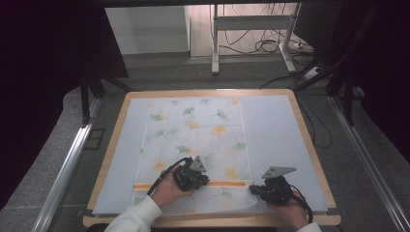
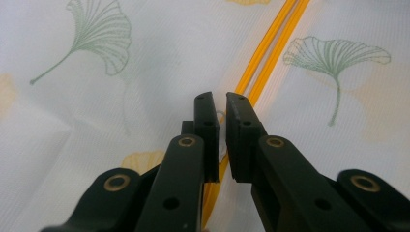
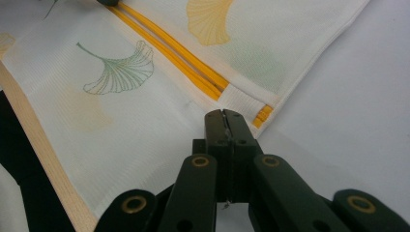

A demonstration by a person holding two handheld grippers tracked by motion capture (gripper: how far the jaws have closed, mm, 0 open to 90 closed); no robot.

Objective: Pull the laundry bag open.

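On the wooden table's pale mat, both claws, left and right, pinching leaf-print cloth.

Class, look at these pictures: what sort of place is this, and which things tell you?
Probably a lab recording bench: a wood-edged table with a white mat, loose black floor cables, and a metal desk frame behind.

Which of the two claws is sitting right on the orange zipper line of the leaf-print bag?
The left claw. Its tips sit over the orange zipper line mid-bag. The right claw is at the leaf-print bag's right edge, by the zipper's end.
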